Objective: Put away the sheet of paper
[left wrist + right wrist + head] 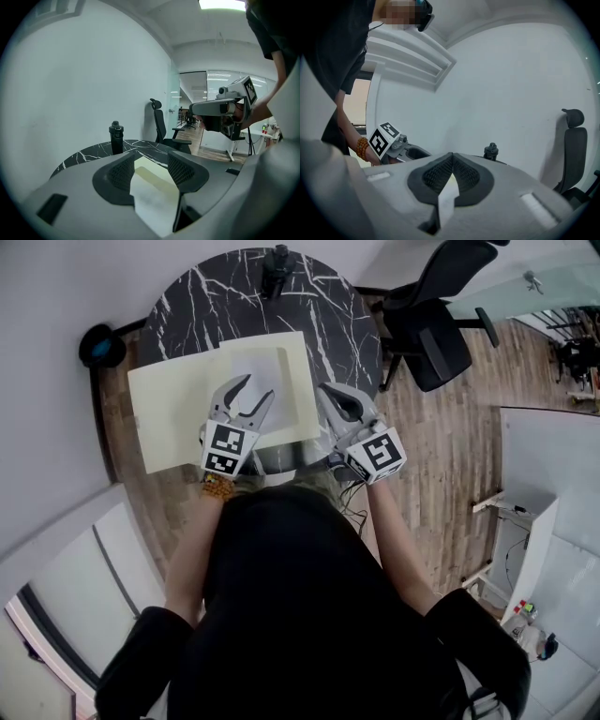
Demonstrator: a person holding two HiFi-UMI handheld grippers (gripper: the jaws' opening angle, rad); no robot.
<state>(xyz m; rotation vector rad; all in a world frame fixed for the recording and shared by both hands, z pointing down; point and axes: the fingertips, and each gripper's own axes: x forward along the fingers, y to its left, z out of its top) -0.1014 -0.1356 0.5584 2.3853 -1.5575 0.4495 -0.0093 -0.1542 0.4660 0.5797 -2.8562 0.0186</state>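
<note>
A white sheet of paper [255, 367] lies on a pale yellow folder [173, 413] spread over the round black marble table [202, 306]. My left gripper [258, 388] hovers above the sheet with its jaws wide open and nothing between the pads. In the left gripper view the sheet [154, 201] shows below the open jaws of that gripper [150, 169], with yellow folder [157, 176] beyond. My right gripper [324, 390] is at the folder's right edge. In its own view the right gripper [451, 163] is shut on a thin pale edge [446, 199], which looks like the folder's cover.
A black bottle [277, 268] stands at the table's far rim. A black office chair [436, 324] is on the wooden floor to the right, and a dark round object [101, 345] lies left of the table. White walls close in on the left.
</note>
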